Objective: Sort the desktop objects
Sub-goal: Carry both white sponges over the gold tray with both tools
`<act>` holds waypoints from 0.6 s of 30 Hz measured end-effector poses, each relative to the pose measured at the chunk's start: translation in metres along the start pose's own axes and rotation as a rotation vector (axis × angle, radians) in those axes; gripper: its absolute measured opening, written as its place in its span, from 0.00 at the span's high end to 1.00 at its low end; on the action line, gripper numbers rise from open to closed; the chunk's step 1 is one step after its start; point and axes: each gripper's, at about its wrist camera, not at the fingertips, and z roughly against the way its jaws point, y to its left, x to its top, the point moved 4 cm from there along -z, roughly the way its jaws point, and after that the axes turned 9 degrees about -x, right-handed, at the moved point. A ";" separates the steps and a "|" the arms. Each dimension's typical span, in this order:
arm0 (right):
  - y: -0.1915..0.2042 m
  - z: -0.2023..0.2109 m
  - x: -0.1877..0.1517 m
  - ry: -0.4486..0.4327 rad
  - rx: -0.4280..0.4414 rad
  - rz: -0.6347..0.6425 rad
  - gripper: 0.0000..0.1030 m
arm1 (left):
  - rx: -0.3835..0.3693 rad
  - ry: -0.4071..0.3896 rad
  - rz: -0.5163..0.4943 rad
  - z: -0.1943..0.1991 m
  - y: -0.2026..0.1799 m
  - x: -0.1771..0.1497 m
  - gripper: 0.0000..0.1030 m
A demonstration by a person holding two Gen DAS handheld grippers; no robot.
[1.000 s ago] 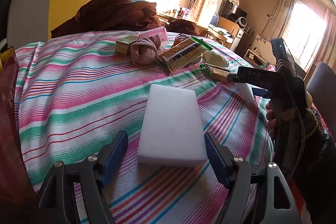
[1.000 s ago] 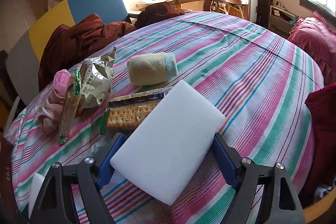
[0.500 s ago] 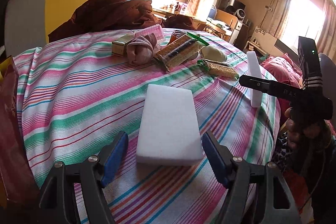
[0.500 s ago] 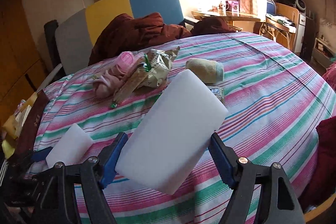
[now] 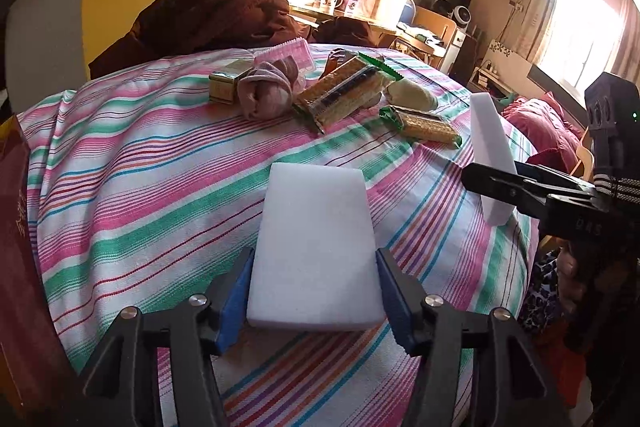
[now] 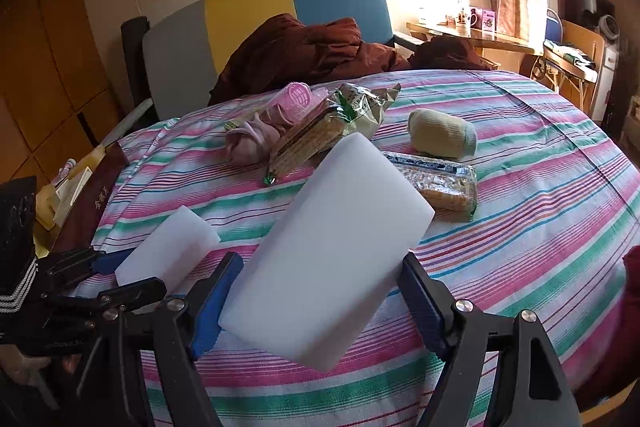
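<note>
The right tool [image 6: 320, 301] is clamped on a white sponge block [image 6: 328, 247], which it holds lifted and tilted above the striped worktop [image 6: 540, 187]. The left tool [image 5: 312, 301] has its two fingers on both sides of a second white sponge block [image 5: 316, 247] lying flat on the worktop; whether they press it I cannot tell. Both blocks are plain, white and rectangular. Farther back lie cracker packets [image 5: 344, 91] and rolled socks [image 5: 266, 93].

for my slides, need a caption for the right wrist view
Right gripper holds a white sponge above the striped tablecloth.
</note>
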 end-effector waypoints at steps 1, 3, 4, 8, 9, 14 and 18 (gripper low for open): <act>0.004 0.001 0.000 -0.002 0.005 0.011 0.23 | 0.000 -0.011 0.008 0.004 0.000 -0.001 0.42; 0.013 0.003 0.001 -0.006 0.015 0.033 0.23 | -0.005 -0.038 0.029 0.015 0.000 -0.002 0.42; 0.018 0.004 0.001 -0.008 0.025 0.046 0.23 | -0.005 -0.055 0.038 0.023 0.000 -0.002 0.42; 0.048 0.009 0.003 -0.015 0.067 0.123 0.23 | 0.024 -0.132 0.062 0.062 0.004 0.000 0.42; 0.058 0.011 0.005 -0.017 0.083 0.150 0.23 | 0.038 -0.150 0.071 0.073 0.007 -0.001 0.42; 0.118 0.024 0.015 -0.043 0.184 0.283 0.23 | 0.141 -0.241 0.164 0.135 0.044 -0.012 0.42; 0.185 0.043 0.024 -0.084 0.303 0.427 0.23 | 0.273 -0.313 0.244 0.190 0.084 -0.030 0.42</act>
